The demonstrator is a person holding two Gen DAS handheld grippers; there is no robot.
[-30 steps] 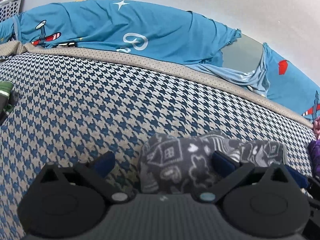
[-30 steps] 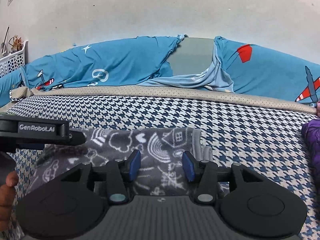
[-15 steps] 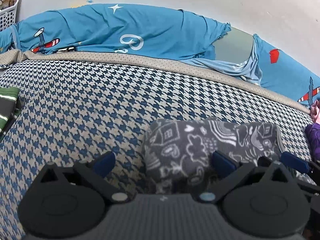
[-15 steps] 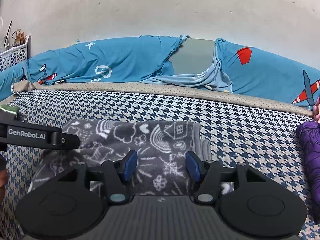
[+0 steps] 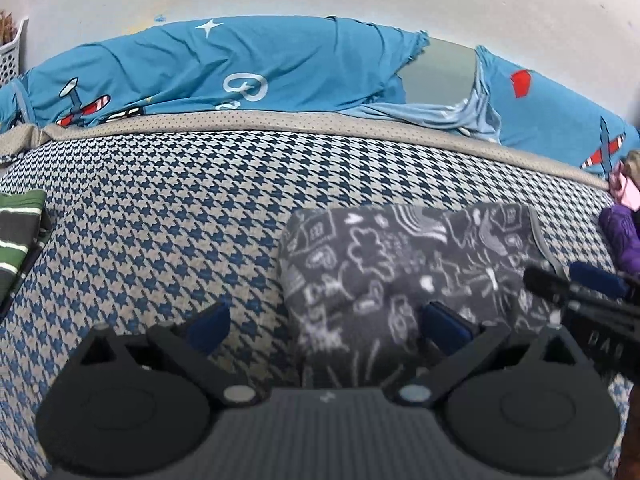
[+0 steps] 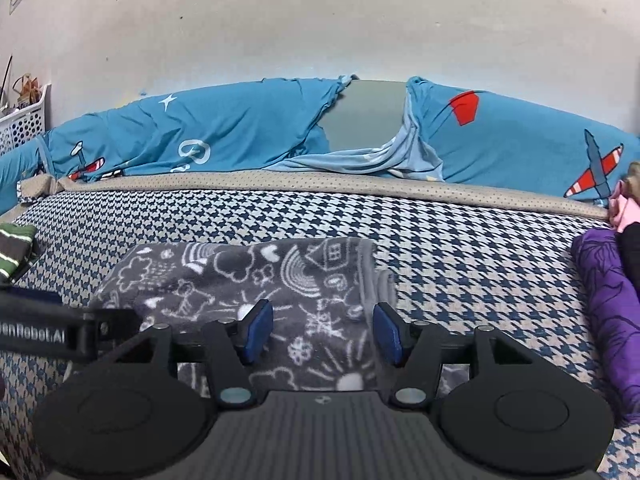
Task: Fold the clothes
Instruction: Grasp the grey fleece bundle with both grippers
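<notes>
1. The grey doodle-print garment [image 6: 256,280] is lying on the houndstooth bedcover [image 5: 160,216] as a compact, roughly rectangular bundle, with layered edges showing at its right end.
2. The left gripper [image 5: 324,322] is hovering at the garment's left end with its blue pads spread wide; one pad is sitting over the cloth and the other over bare bedcover, and nothing is pinched between them.
3. The right gripper [image 6: 322,330] is hanging over the garment's right half, pads also apart and holding nothing.
4. This shape could suit either a finished fold or one awaiting another crease, so I am guessing no further.
5. For any handling, I would be watching that both pairs of pads take every layer at the garment's ends together, lifting evenly so the stacked edges are not sliding apart.
6. A striped green cloth [image 5: 18,236] is lying left of the garment, and a purple one [image 6: 608,300] right.
</notes>
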